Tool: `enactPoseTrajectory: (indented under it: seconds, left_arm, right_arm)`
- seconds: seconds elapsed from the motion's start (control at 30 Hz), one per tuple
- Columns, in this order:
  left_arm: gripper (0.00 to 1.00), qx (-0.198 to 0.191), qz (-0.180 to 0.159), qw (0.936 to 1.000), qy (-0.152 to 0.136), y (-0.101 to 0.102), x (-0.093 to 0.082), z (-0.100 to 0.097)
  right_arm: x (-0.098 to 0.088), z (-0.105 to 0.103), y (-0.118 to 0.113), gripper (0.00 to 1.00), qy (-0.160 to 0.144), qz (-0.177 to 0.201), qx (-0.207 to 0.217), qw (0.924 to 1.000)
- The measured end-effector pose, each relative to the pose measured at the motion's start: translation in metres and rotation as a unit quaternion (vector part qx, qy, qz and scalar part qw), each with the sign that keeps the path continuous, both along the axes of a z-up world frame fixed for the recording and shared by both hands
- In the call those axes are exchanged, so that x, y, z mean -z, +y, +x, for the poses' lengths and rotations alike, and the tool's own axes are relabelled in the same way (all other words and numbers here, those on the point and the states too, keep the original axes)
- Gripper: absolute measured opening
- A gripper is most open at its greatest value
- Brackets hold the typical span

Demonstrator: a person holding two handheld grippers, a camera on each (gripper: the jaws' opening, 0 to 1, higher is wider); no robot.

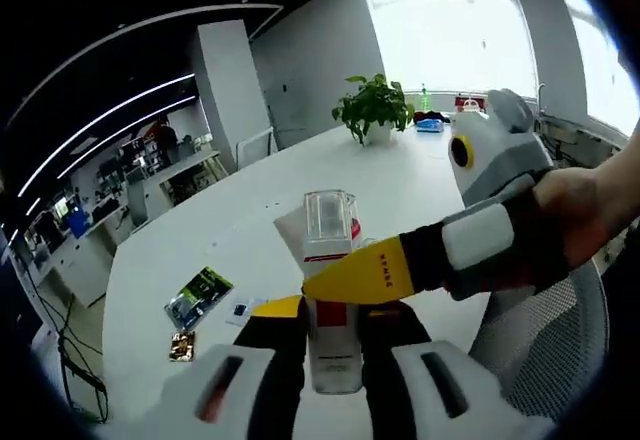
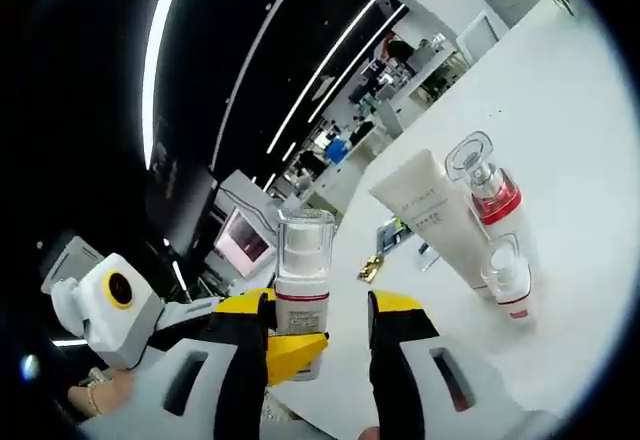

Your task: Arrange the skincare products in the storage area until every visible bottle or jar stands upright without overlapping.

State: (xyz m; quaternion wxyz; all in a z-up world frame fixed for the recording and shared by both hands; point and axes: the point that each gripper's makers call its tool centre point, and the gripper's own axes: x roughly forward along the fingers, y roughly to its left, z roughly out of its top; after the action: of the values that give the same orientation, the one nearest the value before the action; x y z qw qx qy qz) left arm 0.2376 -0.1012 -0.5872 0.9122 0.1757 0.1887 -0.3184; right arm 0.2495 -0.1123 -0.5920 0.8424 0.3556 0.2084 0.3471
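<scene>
The left gripper (image 1: 335, 335) squeezes a white bottle with a clear cap (image 1: 331, 290) and holds it up above the near edge of the white table (image 1: 240, 230). The right gripper (image 2: 320, 345) has its jaws apart around that bottle, one yellow tip touching it. A white tube (image 2: 432, 215), a red-collared bottle (image 2: 487, 192) and a small bottle (image 2: 510, 280) sit on the table near that edge. A potted plant (image 1: 374, 108) stands by the far edge.

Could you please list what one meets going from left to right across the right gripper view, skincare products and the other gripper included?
Left gripper → clear-capped pump bottle → white tube → red-collared bottle with a round stopper.
</scene>
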Motion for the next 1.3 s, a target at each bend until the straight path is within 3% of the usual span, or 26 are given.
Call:
enactPoseTrajectory:
  seconds: [0.23,0.4,0.63,0.77,0.9,1.03,1.07,1.1,1.13,1.17,1.3]
  left_arm:
    - [0.22,-0.027,0.012,0.9995,0.011,-0.012,0.001,0.001]
    - [0.22,-0.049,0.004,0.9987,0.013,-0.021,-0.004,-0.002]
    - [0.23,-0.055,0.004,0.9984,0.01,-0.03,-0.001,-0.008]
    - [0.24,-0.029,-0.01,0.9995,0.003,-0.04,-0.003,-0.012]
    - [0.38,0.003,-0.021,0.9995,0.024,-0.049,0.001,-0.021]
    - [0.49,0.037,-0.012,0.9985,0.038,-0.049,0.005,-0.032]
    - [0.5,0.053,-0.005,0.9974,0.047,-0.048,0.006,-0.038]
    - [0.5,0.056,-0.004,0.9973,0.048,-0.047,0.006,-0.039]
    - [0.5,0.07,0.0,0.9964,0.048,-0.046,0.003,-0.043]
    - [0.5,0.085,-0.001,0.995,0.053,-0.045,0.001,-0.047]
    - [0.47,0.146,0.022,0.9874,0.057,-0.044,-0.009,-0.055]
  right_arm:
    - [-0.009,-0.004,-0.002,0.21,-0.017,0.006,-0.047,0.9988]
    - [-0.01,-0.005,-0.011,0.19,0.003,0.035,-0.054,0.9979]
    - [-0.01,-0.012,-0.024,0.18,-0.013,0.018,-0.076,0.9969]
    - [-0.015,-0.016,-0.032,0.18,-0.056,0.002,-0.101,0.9933]
    - [-0.02,-0.017,-0.036,0.18,-0.103,-0.022,-0.128,0.9862]
    - [-0.02,-0.023,-0.041,0.18,-0.166,-0.075,-0.175,0.9676]
    - [-0.018,-0.028,-0.041,0.18,-0.187,-0.096,-0.197,0.9576]
    - [-0.017,-0.03,-0.041,0.18,-0.194,-0.101,-0.207,0.9537]
    - [-0.013,-0.038,-0.041,0.18,-0.223,-0.132,-0.234,0.9372]
    - [-0.01,-0.043,-0.04,0.18,-0.234,-0.145,-0.251,0.928]
    - [0.005,-0.067,-0.036,0.18,-0.292,-0.206,-0.322,0.8771]
